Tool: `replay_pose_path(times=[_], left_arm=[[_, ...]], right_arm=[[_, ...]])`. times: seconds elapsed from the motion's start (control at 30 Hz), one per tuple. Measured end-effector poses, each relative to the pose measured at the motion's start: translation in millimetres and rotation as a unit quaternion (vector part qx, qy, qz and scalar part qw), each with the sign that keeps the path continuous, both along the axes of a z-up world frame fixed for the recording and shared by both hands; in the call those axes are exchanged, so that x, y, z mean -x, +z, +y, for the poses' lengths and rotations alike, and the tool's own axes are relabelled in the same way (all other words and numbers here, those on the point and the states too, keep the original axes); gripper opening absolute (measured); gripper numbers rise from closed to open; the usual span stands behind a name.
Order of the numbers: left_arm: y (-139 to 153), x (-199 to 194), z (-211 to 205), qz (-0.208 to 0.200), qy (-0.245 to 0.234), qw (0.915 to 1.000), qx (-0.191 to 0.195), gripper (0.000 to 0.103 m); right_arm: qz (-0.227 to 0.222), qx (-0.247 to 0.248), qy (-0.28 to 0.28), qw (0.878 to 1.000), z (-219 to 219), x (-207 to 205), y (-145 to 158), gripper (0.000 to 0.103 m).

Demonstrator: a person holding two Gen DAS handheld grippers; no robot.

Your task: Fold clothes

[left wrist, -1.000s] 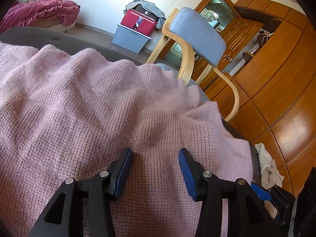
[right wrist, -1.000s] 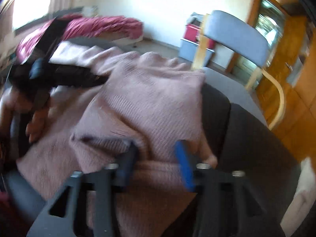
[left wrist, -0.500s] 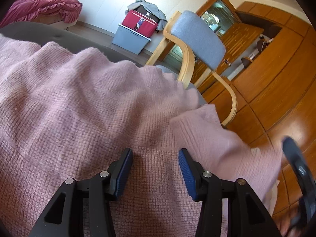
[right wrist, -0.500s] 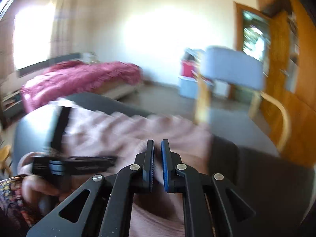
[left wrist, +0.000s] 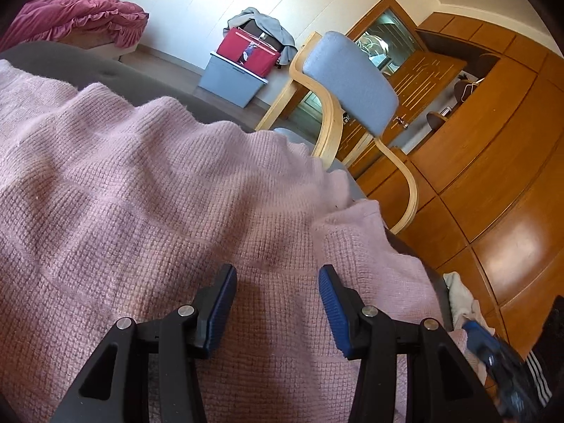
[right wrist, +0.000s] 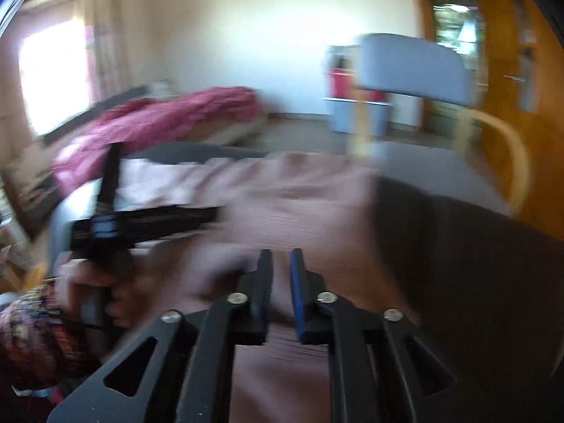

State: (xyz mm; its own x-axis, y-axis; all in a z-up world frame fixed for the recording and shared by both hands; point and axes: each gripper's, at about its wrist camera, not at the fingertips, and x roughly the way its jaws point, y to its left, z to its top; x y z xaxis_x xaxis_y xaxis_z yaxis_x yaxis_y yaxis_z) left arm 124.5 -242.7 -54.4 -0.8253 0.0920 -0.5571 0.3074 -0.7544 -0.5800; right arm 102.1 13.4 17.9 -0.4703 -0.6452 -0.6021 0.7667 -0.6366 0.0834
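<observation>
A pink knit sweater (left wrist: 158,211) lies spread over a dark grey padded surface (left wrist: 105,74), with one sleeve (left wrist: 356,232) folded in on the right. My left gripper (left wrist: 277,276) is open just above the knit, nothing between its blue pads. In the blurred right wrist view the sweater (right wrist: 299,204) stretches ahead. My right gripper (right wrist: 281,257) has its jaws almost together with pink fabric in the narrow gap. The right gripper's blue pad (left wrist: 490,345) also shows at the sweater's lower right edge.
A grey chair with a bent wood frame (left wrist: 352,81) stands just beyond the surface. Behind it are a grey bin with a red bag (left wrist: 239,70), wooden cabinets (left wrist: 493,162) and a bed with a magenta cover (left wrist: 77,17). A white cloth (left wrist: 461,299) lies lower right. A hand (right wrist: 88,282) holds the left gripper.
The right gripper closed on the sweater's edge, lifted it to the right, then came back down low. The sleeve lies flat again. The left gripper stayed open in place.
</observation>
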Motion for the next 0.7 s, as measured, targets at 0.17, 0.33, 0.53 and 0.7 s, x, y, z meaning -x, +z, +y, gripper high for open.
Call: replay_pose_path(times=[0.17, 0.33, 0.53, 0.7], left_arm=[[3.7, 3.8, 4.7, 0.005, -0.014, 0.9998, 0.009, 0.049], [5.2, 6.6, 5.3, 0.004, -0.018, 0.9998, 0.009, 0.049], [4.9, 6.5, 4.0, 0.0, -0.018, 0.9998, 0.005, 0.049], [5.3, 6.4, 4.7, 0.002, -0.015, 0.9999, 0.006, 0.049]], right_arm=[[-0.076, -0.048, 0.008, 0.996, 4.9, 33.2, -22.8, 0.017], [-0.104, -0.071, 0.018, 0.992, -6.6, 30.8, -39.0, 0.032], [-0.048, -0.1, 0.057, 0.992, -8.2, -0.9, -22.5, 0.056], [0.012, -0.17, 0.029, 0.985, -26.5, -9.4, -41.9, 0.056]])
